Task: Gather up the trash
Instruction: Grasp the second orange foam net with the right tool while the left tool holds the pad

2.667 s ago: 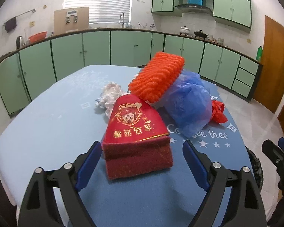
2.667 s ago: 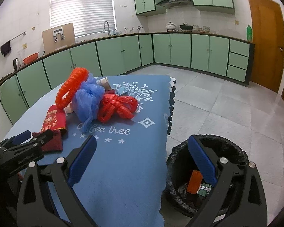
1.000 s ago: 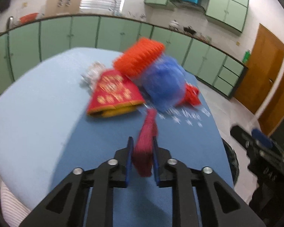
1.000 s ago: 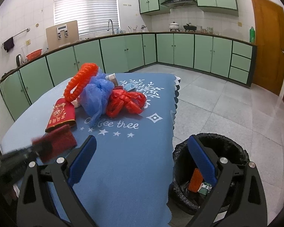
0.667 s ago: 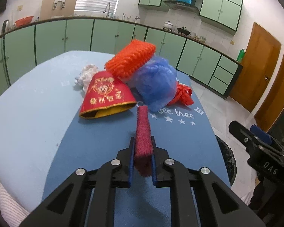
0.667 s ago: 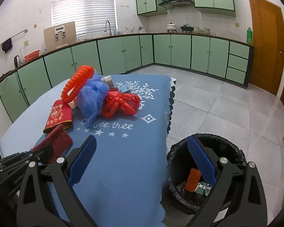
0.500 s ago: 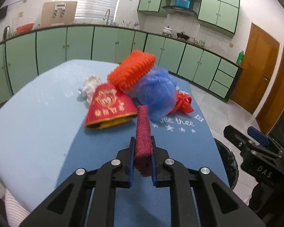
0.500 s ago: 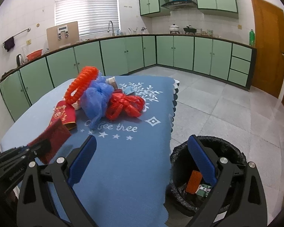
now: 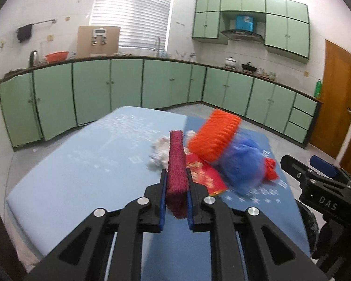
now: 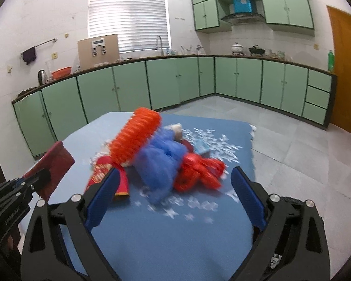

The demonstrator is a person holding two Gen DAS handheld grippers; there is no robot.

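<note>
"DAS" on right gripper (image 9: 325,182) (white lettering)

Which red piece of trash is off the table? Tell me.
The dark red scouring pad, gripped in the left gripper. The red packet and red bag lie on the table.

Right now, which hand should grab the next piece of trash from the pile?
Right, probably. The right tongs are open and empty, facing the blue plastic bag and red plastic bag. The left tongs are shut on the dark red scouring pad, which must be binned first.
</note>
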